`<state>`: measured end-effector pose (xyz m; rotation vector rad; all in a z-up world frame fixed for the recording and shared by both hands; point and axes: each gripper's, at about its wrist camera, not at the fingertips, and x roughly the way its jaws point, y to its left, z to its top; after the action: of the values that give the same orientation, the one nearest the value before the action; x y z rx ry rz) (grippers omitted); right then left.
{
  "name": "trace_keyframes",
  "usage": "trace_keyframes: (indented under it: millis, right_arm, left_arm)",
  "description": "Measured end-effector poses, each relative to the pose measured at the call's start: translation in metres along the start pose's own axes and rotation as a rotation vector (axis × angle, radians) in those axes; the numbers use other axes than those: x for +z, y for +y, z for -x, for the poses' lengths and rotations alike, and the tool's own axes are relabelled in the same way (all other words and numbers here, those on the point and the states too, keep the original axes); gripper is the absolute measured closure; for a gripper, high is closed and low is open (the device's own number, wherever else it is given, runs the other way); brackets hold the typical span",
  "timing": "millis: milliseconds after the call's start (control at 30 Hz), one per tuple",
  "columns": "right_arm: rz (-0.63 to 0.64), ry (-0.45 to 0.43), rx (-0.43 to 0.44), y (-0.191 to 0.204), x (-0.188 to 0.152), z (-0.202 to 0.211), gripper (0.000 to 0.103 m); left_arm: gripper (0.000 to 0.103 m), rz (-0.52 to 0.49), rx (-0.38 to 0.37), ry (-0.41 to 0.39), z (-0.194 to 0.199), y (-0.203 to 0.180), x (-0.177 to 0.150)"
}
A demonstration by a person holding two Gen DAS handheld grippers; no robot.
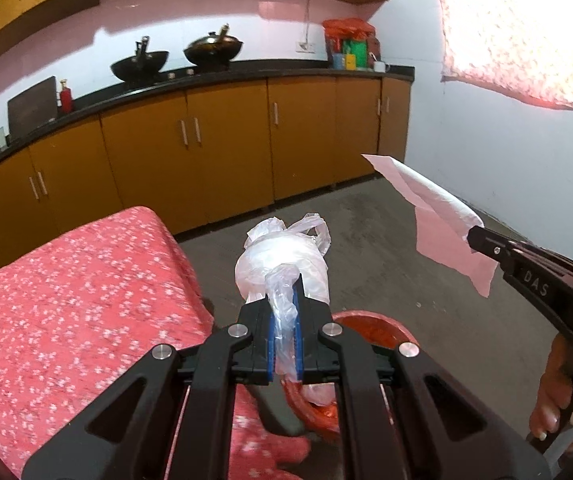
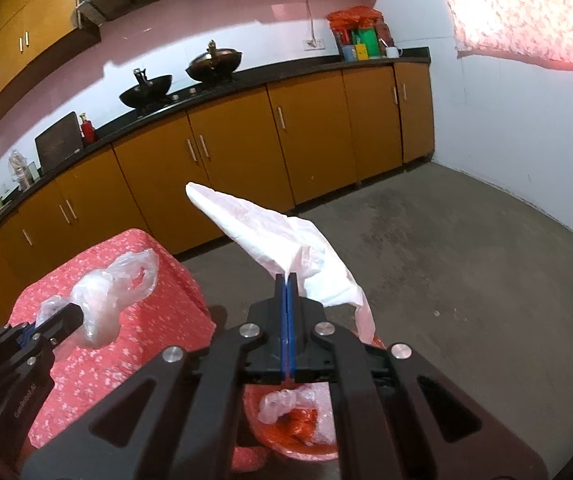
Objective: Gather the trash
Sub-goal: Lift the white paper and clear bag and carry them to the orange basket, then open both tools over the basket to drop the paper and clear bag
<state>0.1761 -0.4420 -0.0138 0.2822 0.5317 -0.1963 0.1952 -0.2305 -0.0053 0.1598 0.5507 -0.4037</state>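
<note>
Your left gripper (image 1: 284, 312) is clamped on a crumpled clear plastic bag (image 1: 282, 260), which juts forward beyond its tips. Your right gripper (image 2: 287, 308) is closed on a white paper tissue (image 2: 270, 232), whose long axis runs up and leftward from the tips. The red bin (image 2: 286, 428) lies directly below both grippers, beside the red floral-covered table (image 1: 78, 280), already holding some plastic; release is a downward drop.
</note>
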Motion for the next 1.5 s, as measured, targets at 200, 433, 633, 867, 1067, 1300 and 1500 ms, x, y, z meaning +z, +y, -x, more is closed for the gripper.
trace_keyframes:
  millis: [200, 433, 633, 867, 1067, 1300, 1500]
  right_arm:
    - [0.001, 0.063, -0.025, -0.019, -0.024, -0.021, 0.101]
    - [-0.014, 0.156, -0.045, -0.039, -0.055, -0.056, 0.101]
    - [-0.013, 0.23, -0.05, -0.047, -0.084, -0.082, 0.101]
    - [-0.02, 0.292, -0.046, -0.052, -0.103, -0.104, 0.101]
    - [-0.039, 0.336, -0.039, -0.06, -0.116, -0.119, 0.101]
    - [-0.073, 0.392, -0.004, -0.064, -0.13, -0.14, 0.101]
    - [-0.075, 0.421, 0.019, -0.063, -0.139, -0.152, 0.096]
  left_arm:
    - [0.096, -0.001, -0.024, 0.066, -0.026, -0.02, -0.014]
    - [0.097, -0.007, -0.035, 0.147, -0.059, -0.035, -0.033]
    - [0.096, -0.018, -0.04, 0.195, -0.082, -0.048, -0.046]
    - [0.096, -0.025, -0.043, 0.24, -0.105, -0.059, -0.057]
    - [0.096, -0.037, -0.048, 0.277, -0.121, -0.068, -0.067]
    - [0.096, -0.05, -0.053, 0.313, -0.138, -0.078, -0.074]
    - [0.096, -0.07, -0.059, 0.335, -0.154, -0.081, -0.078]
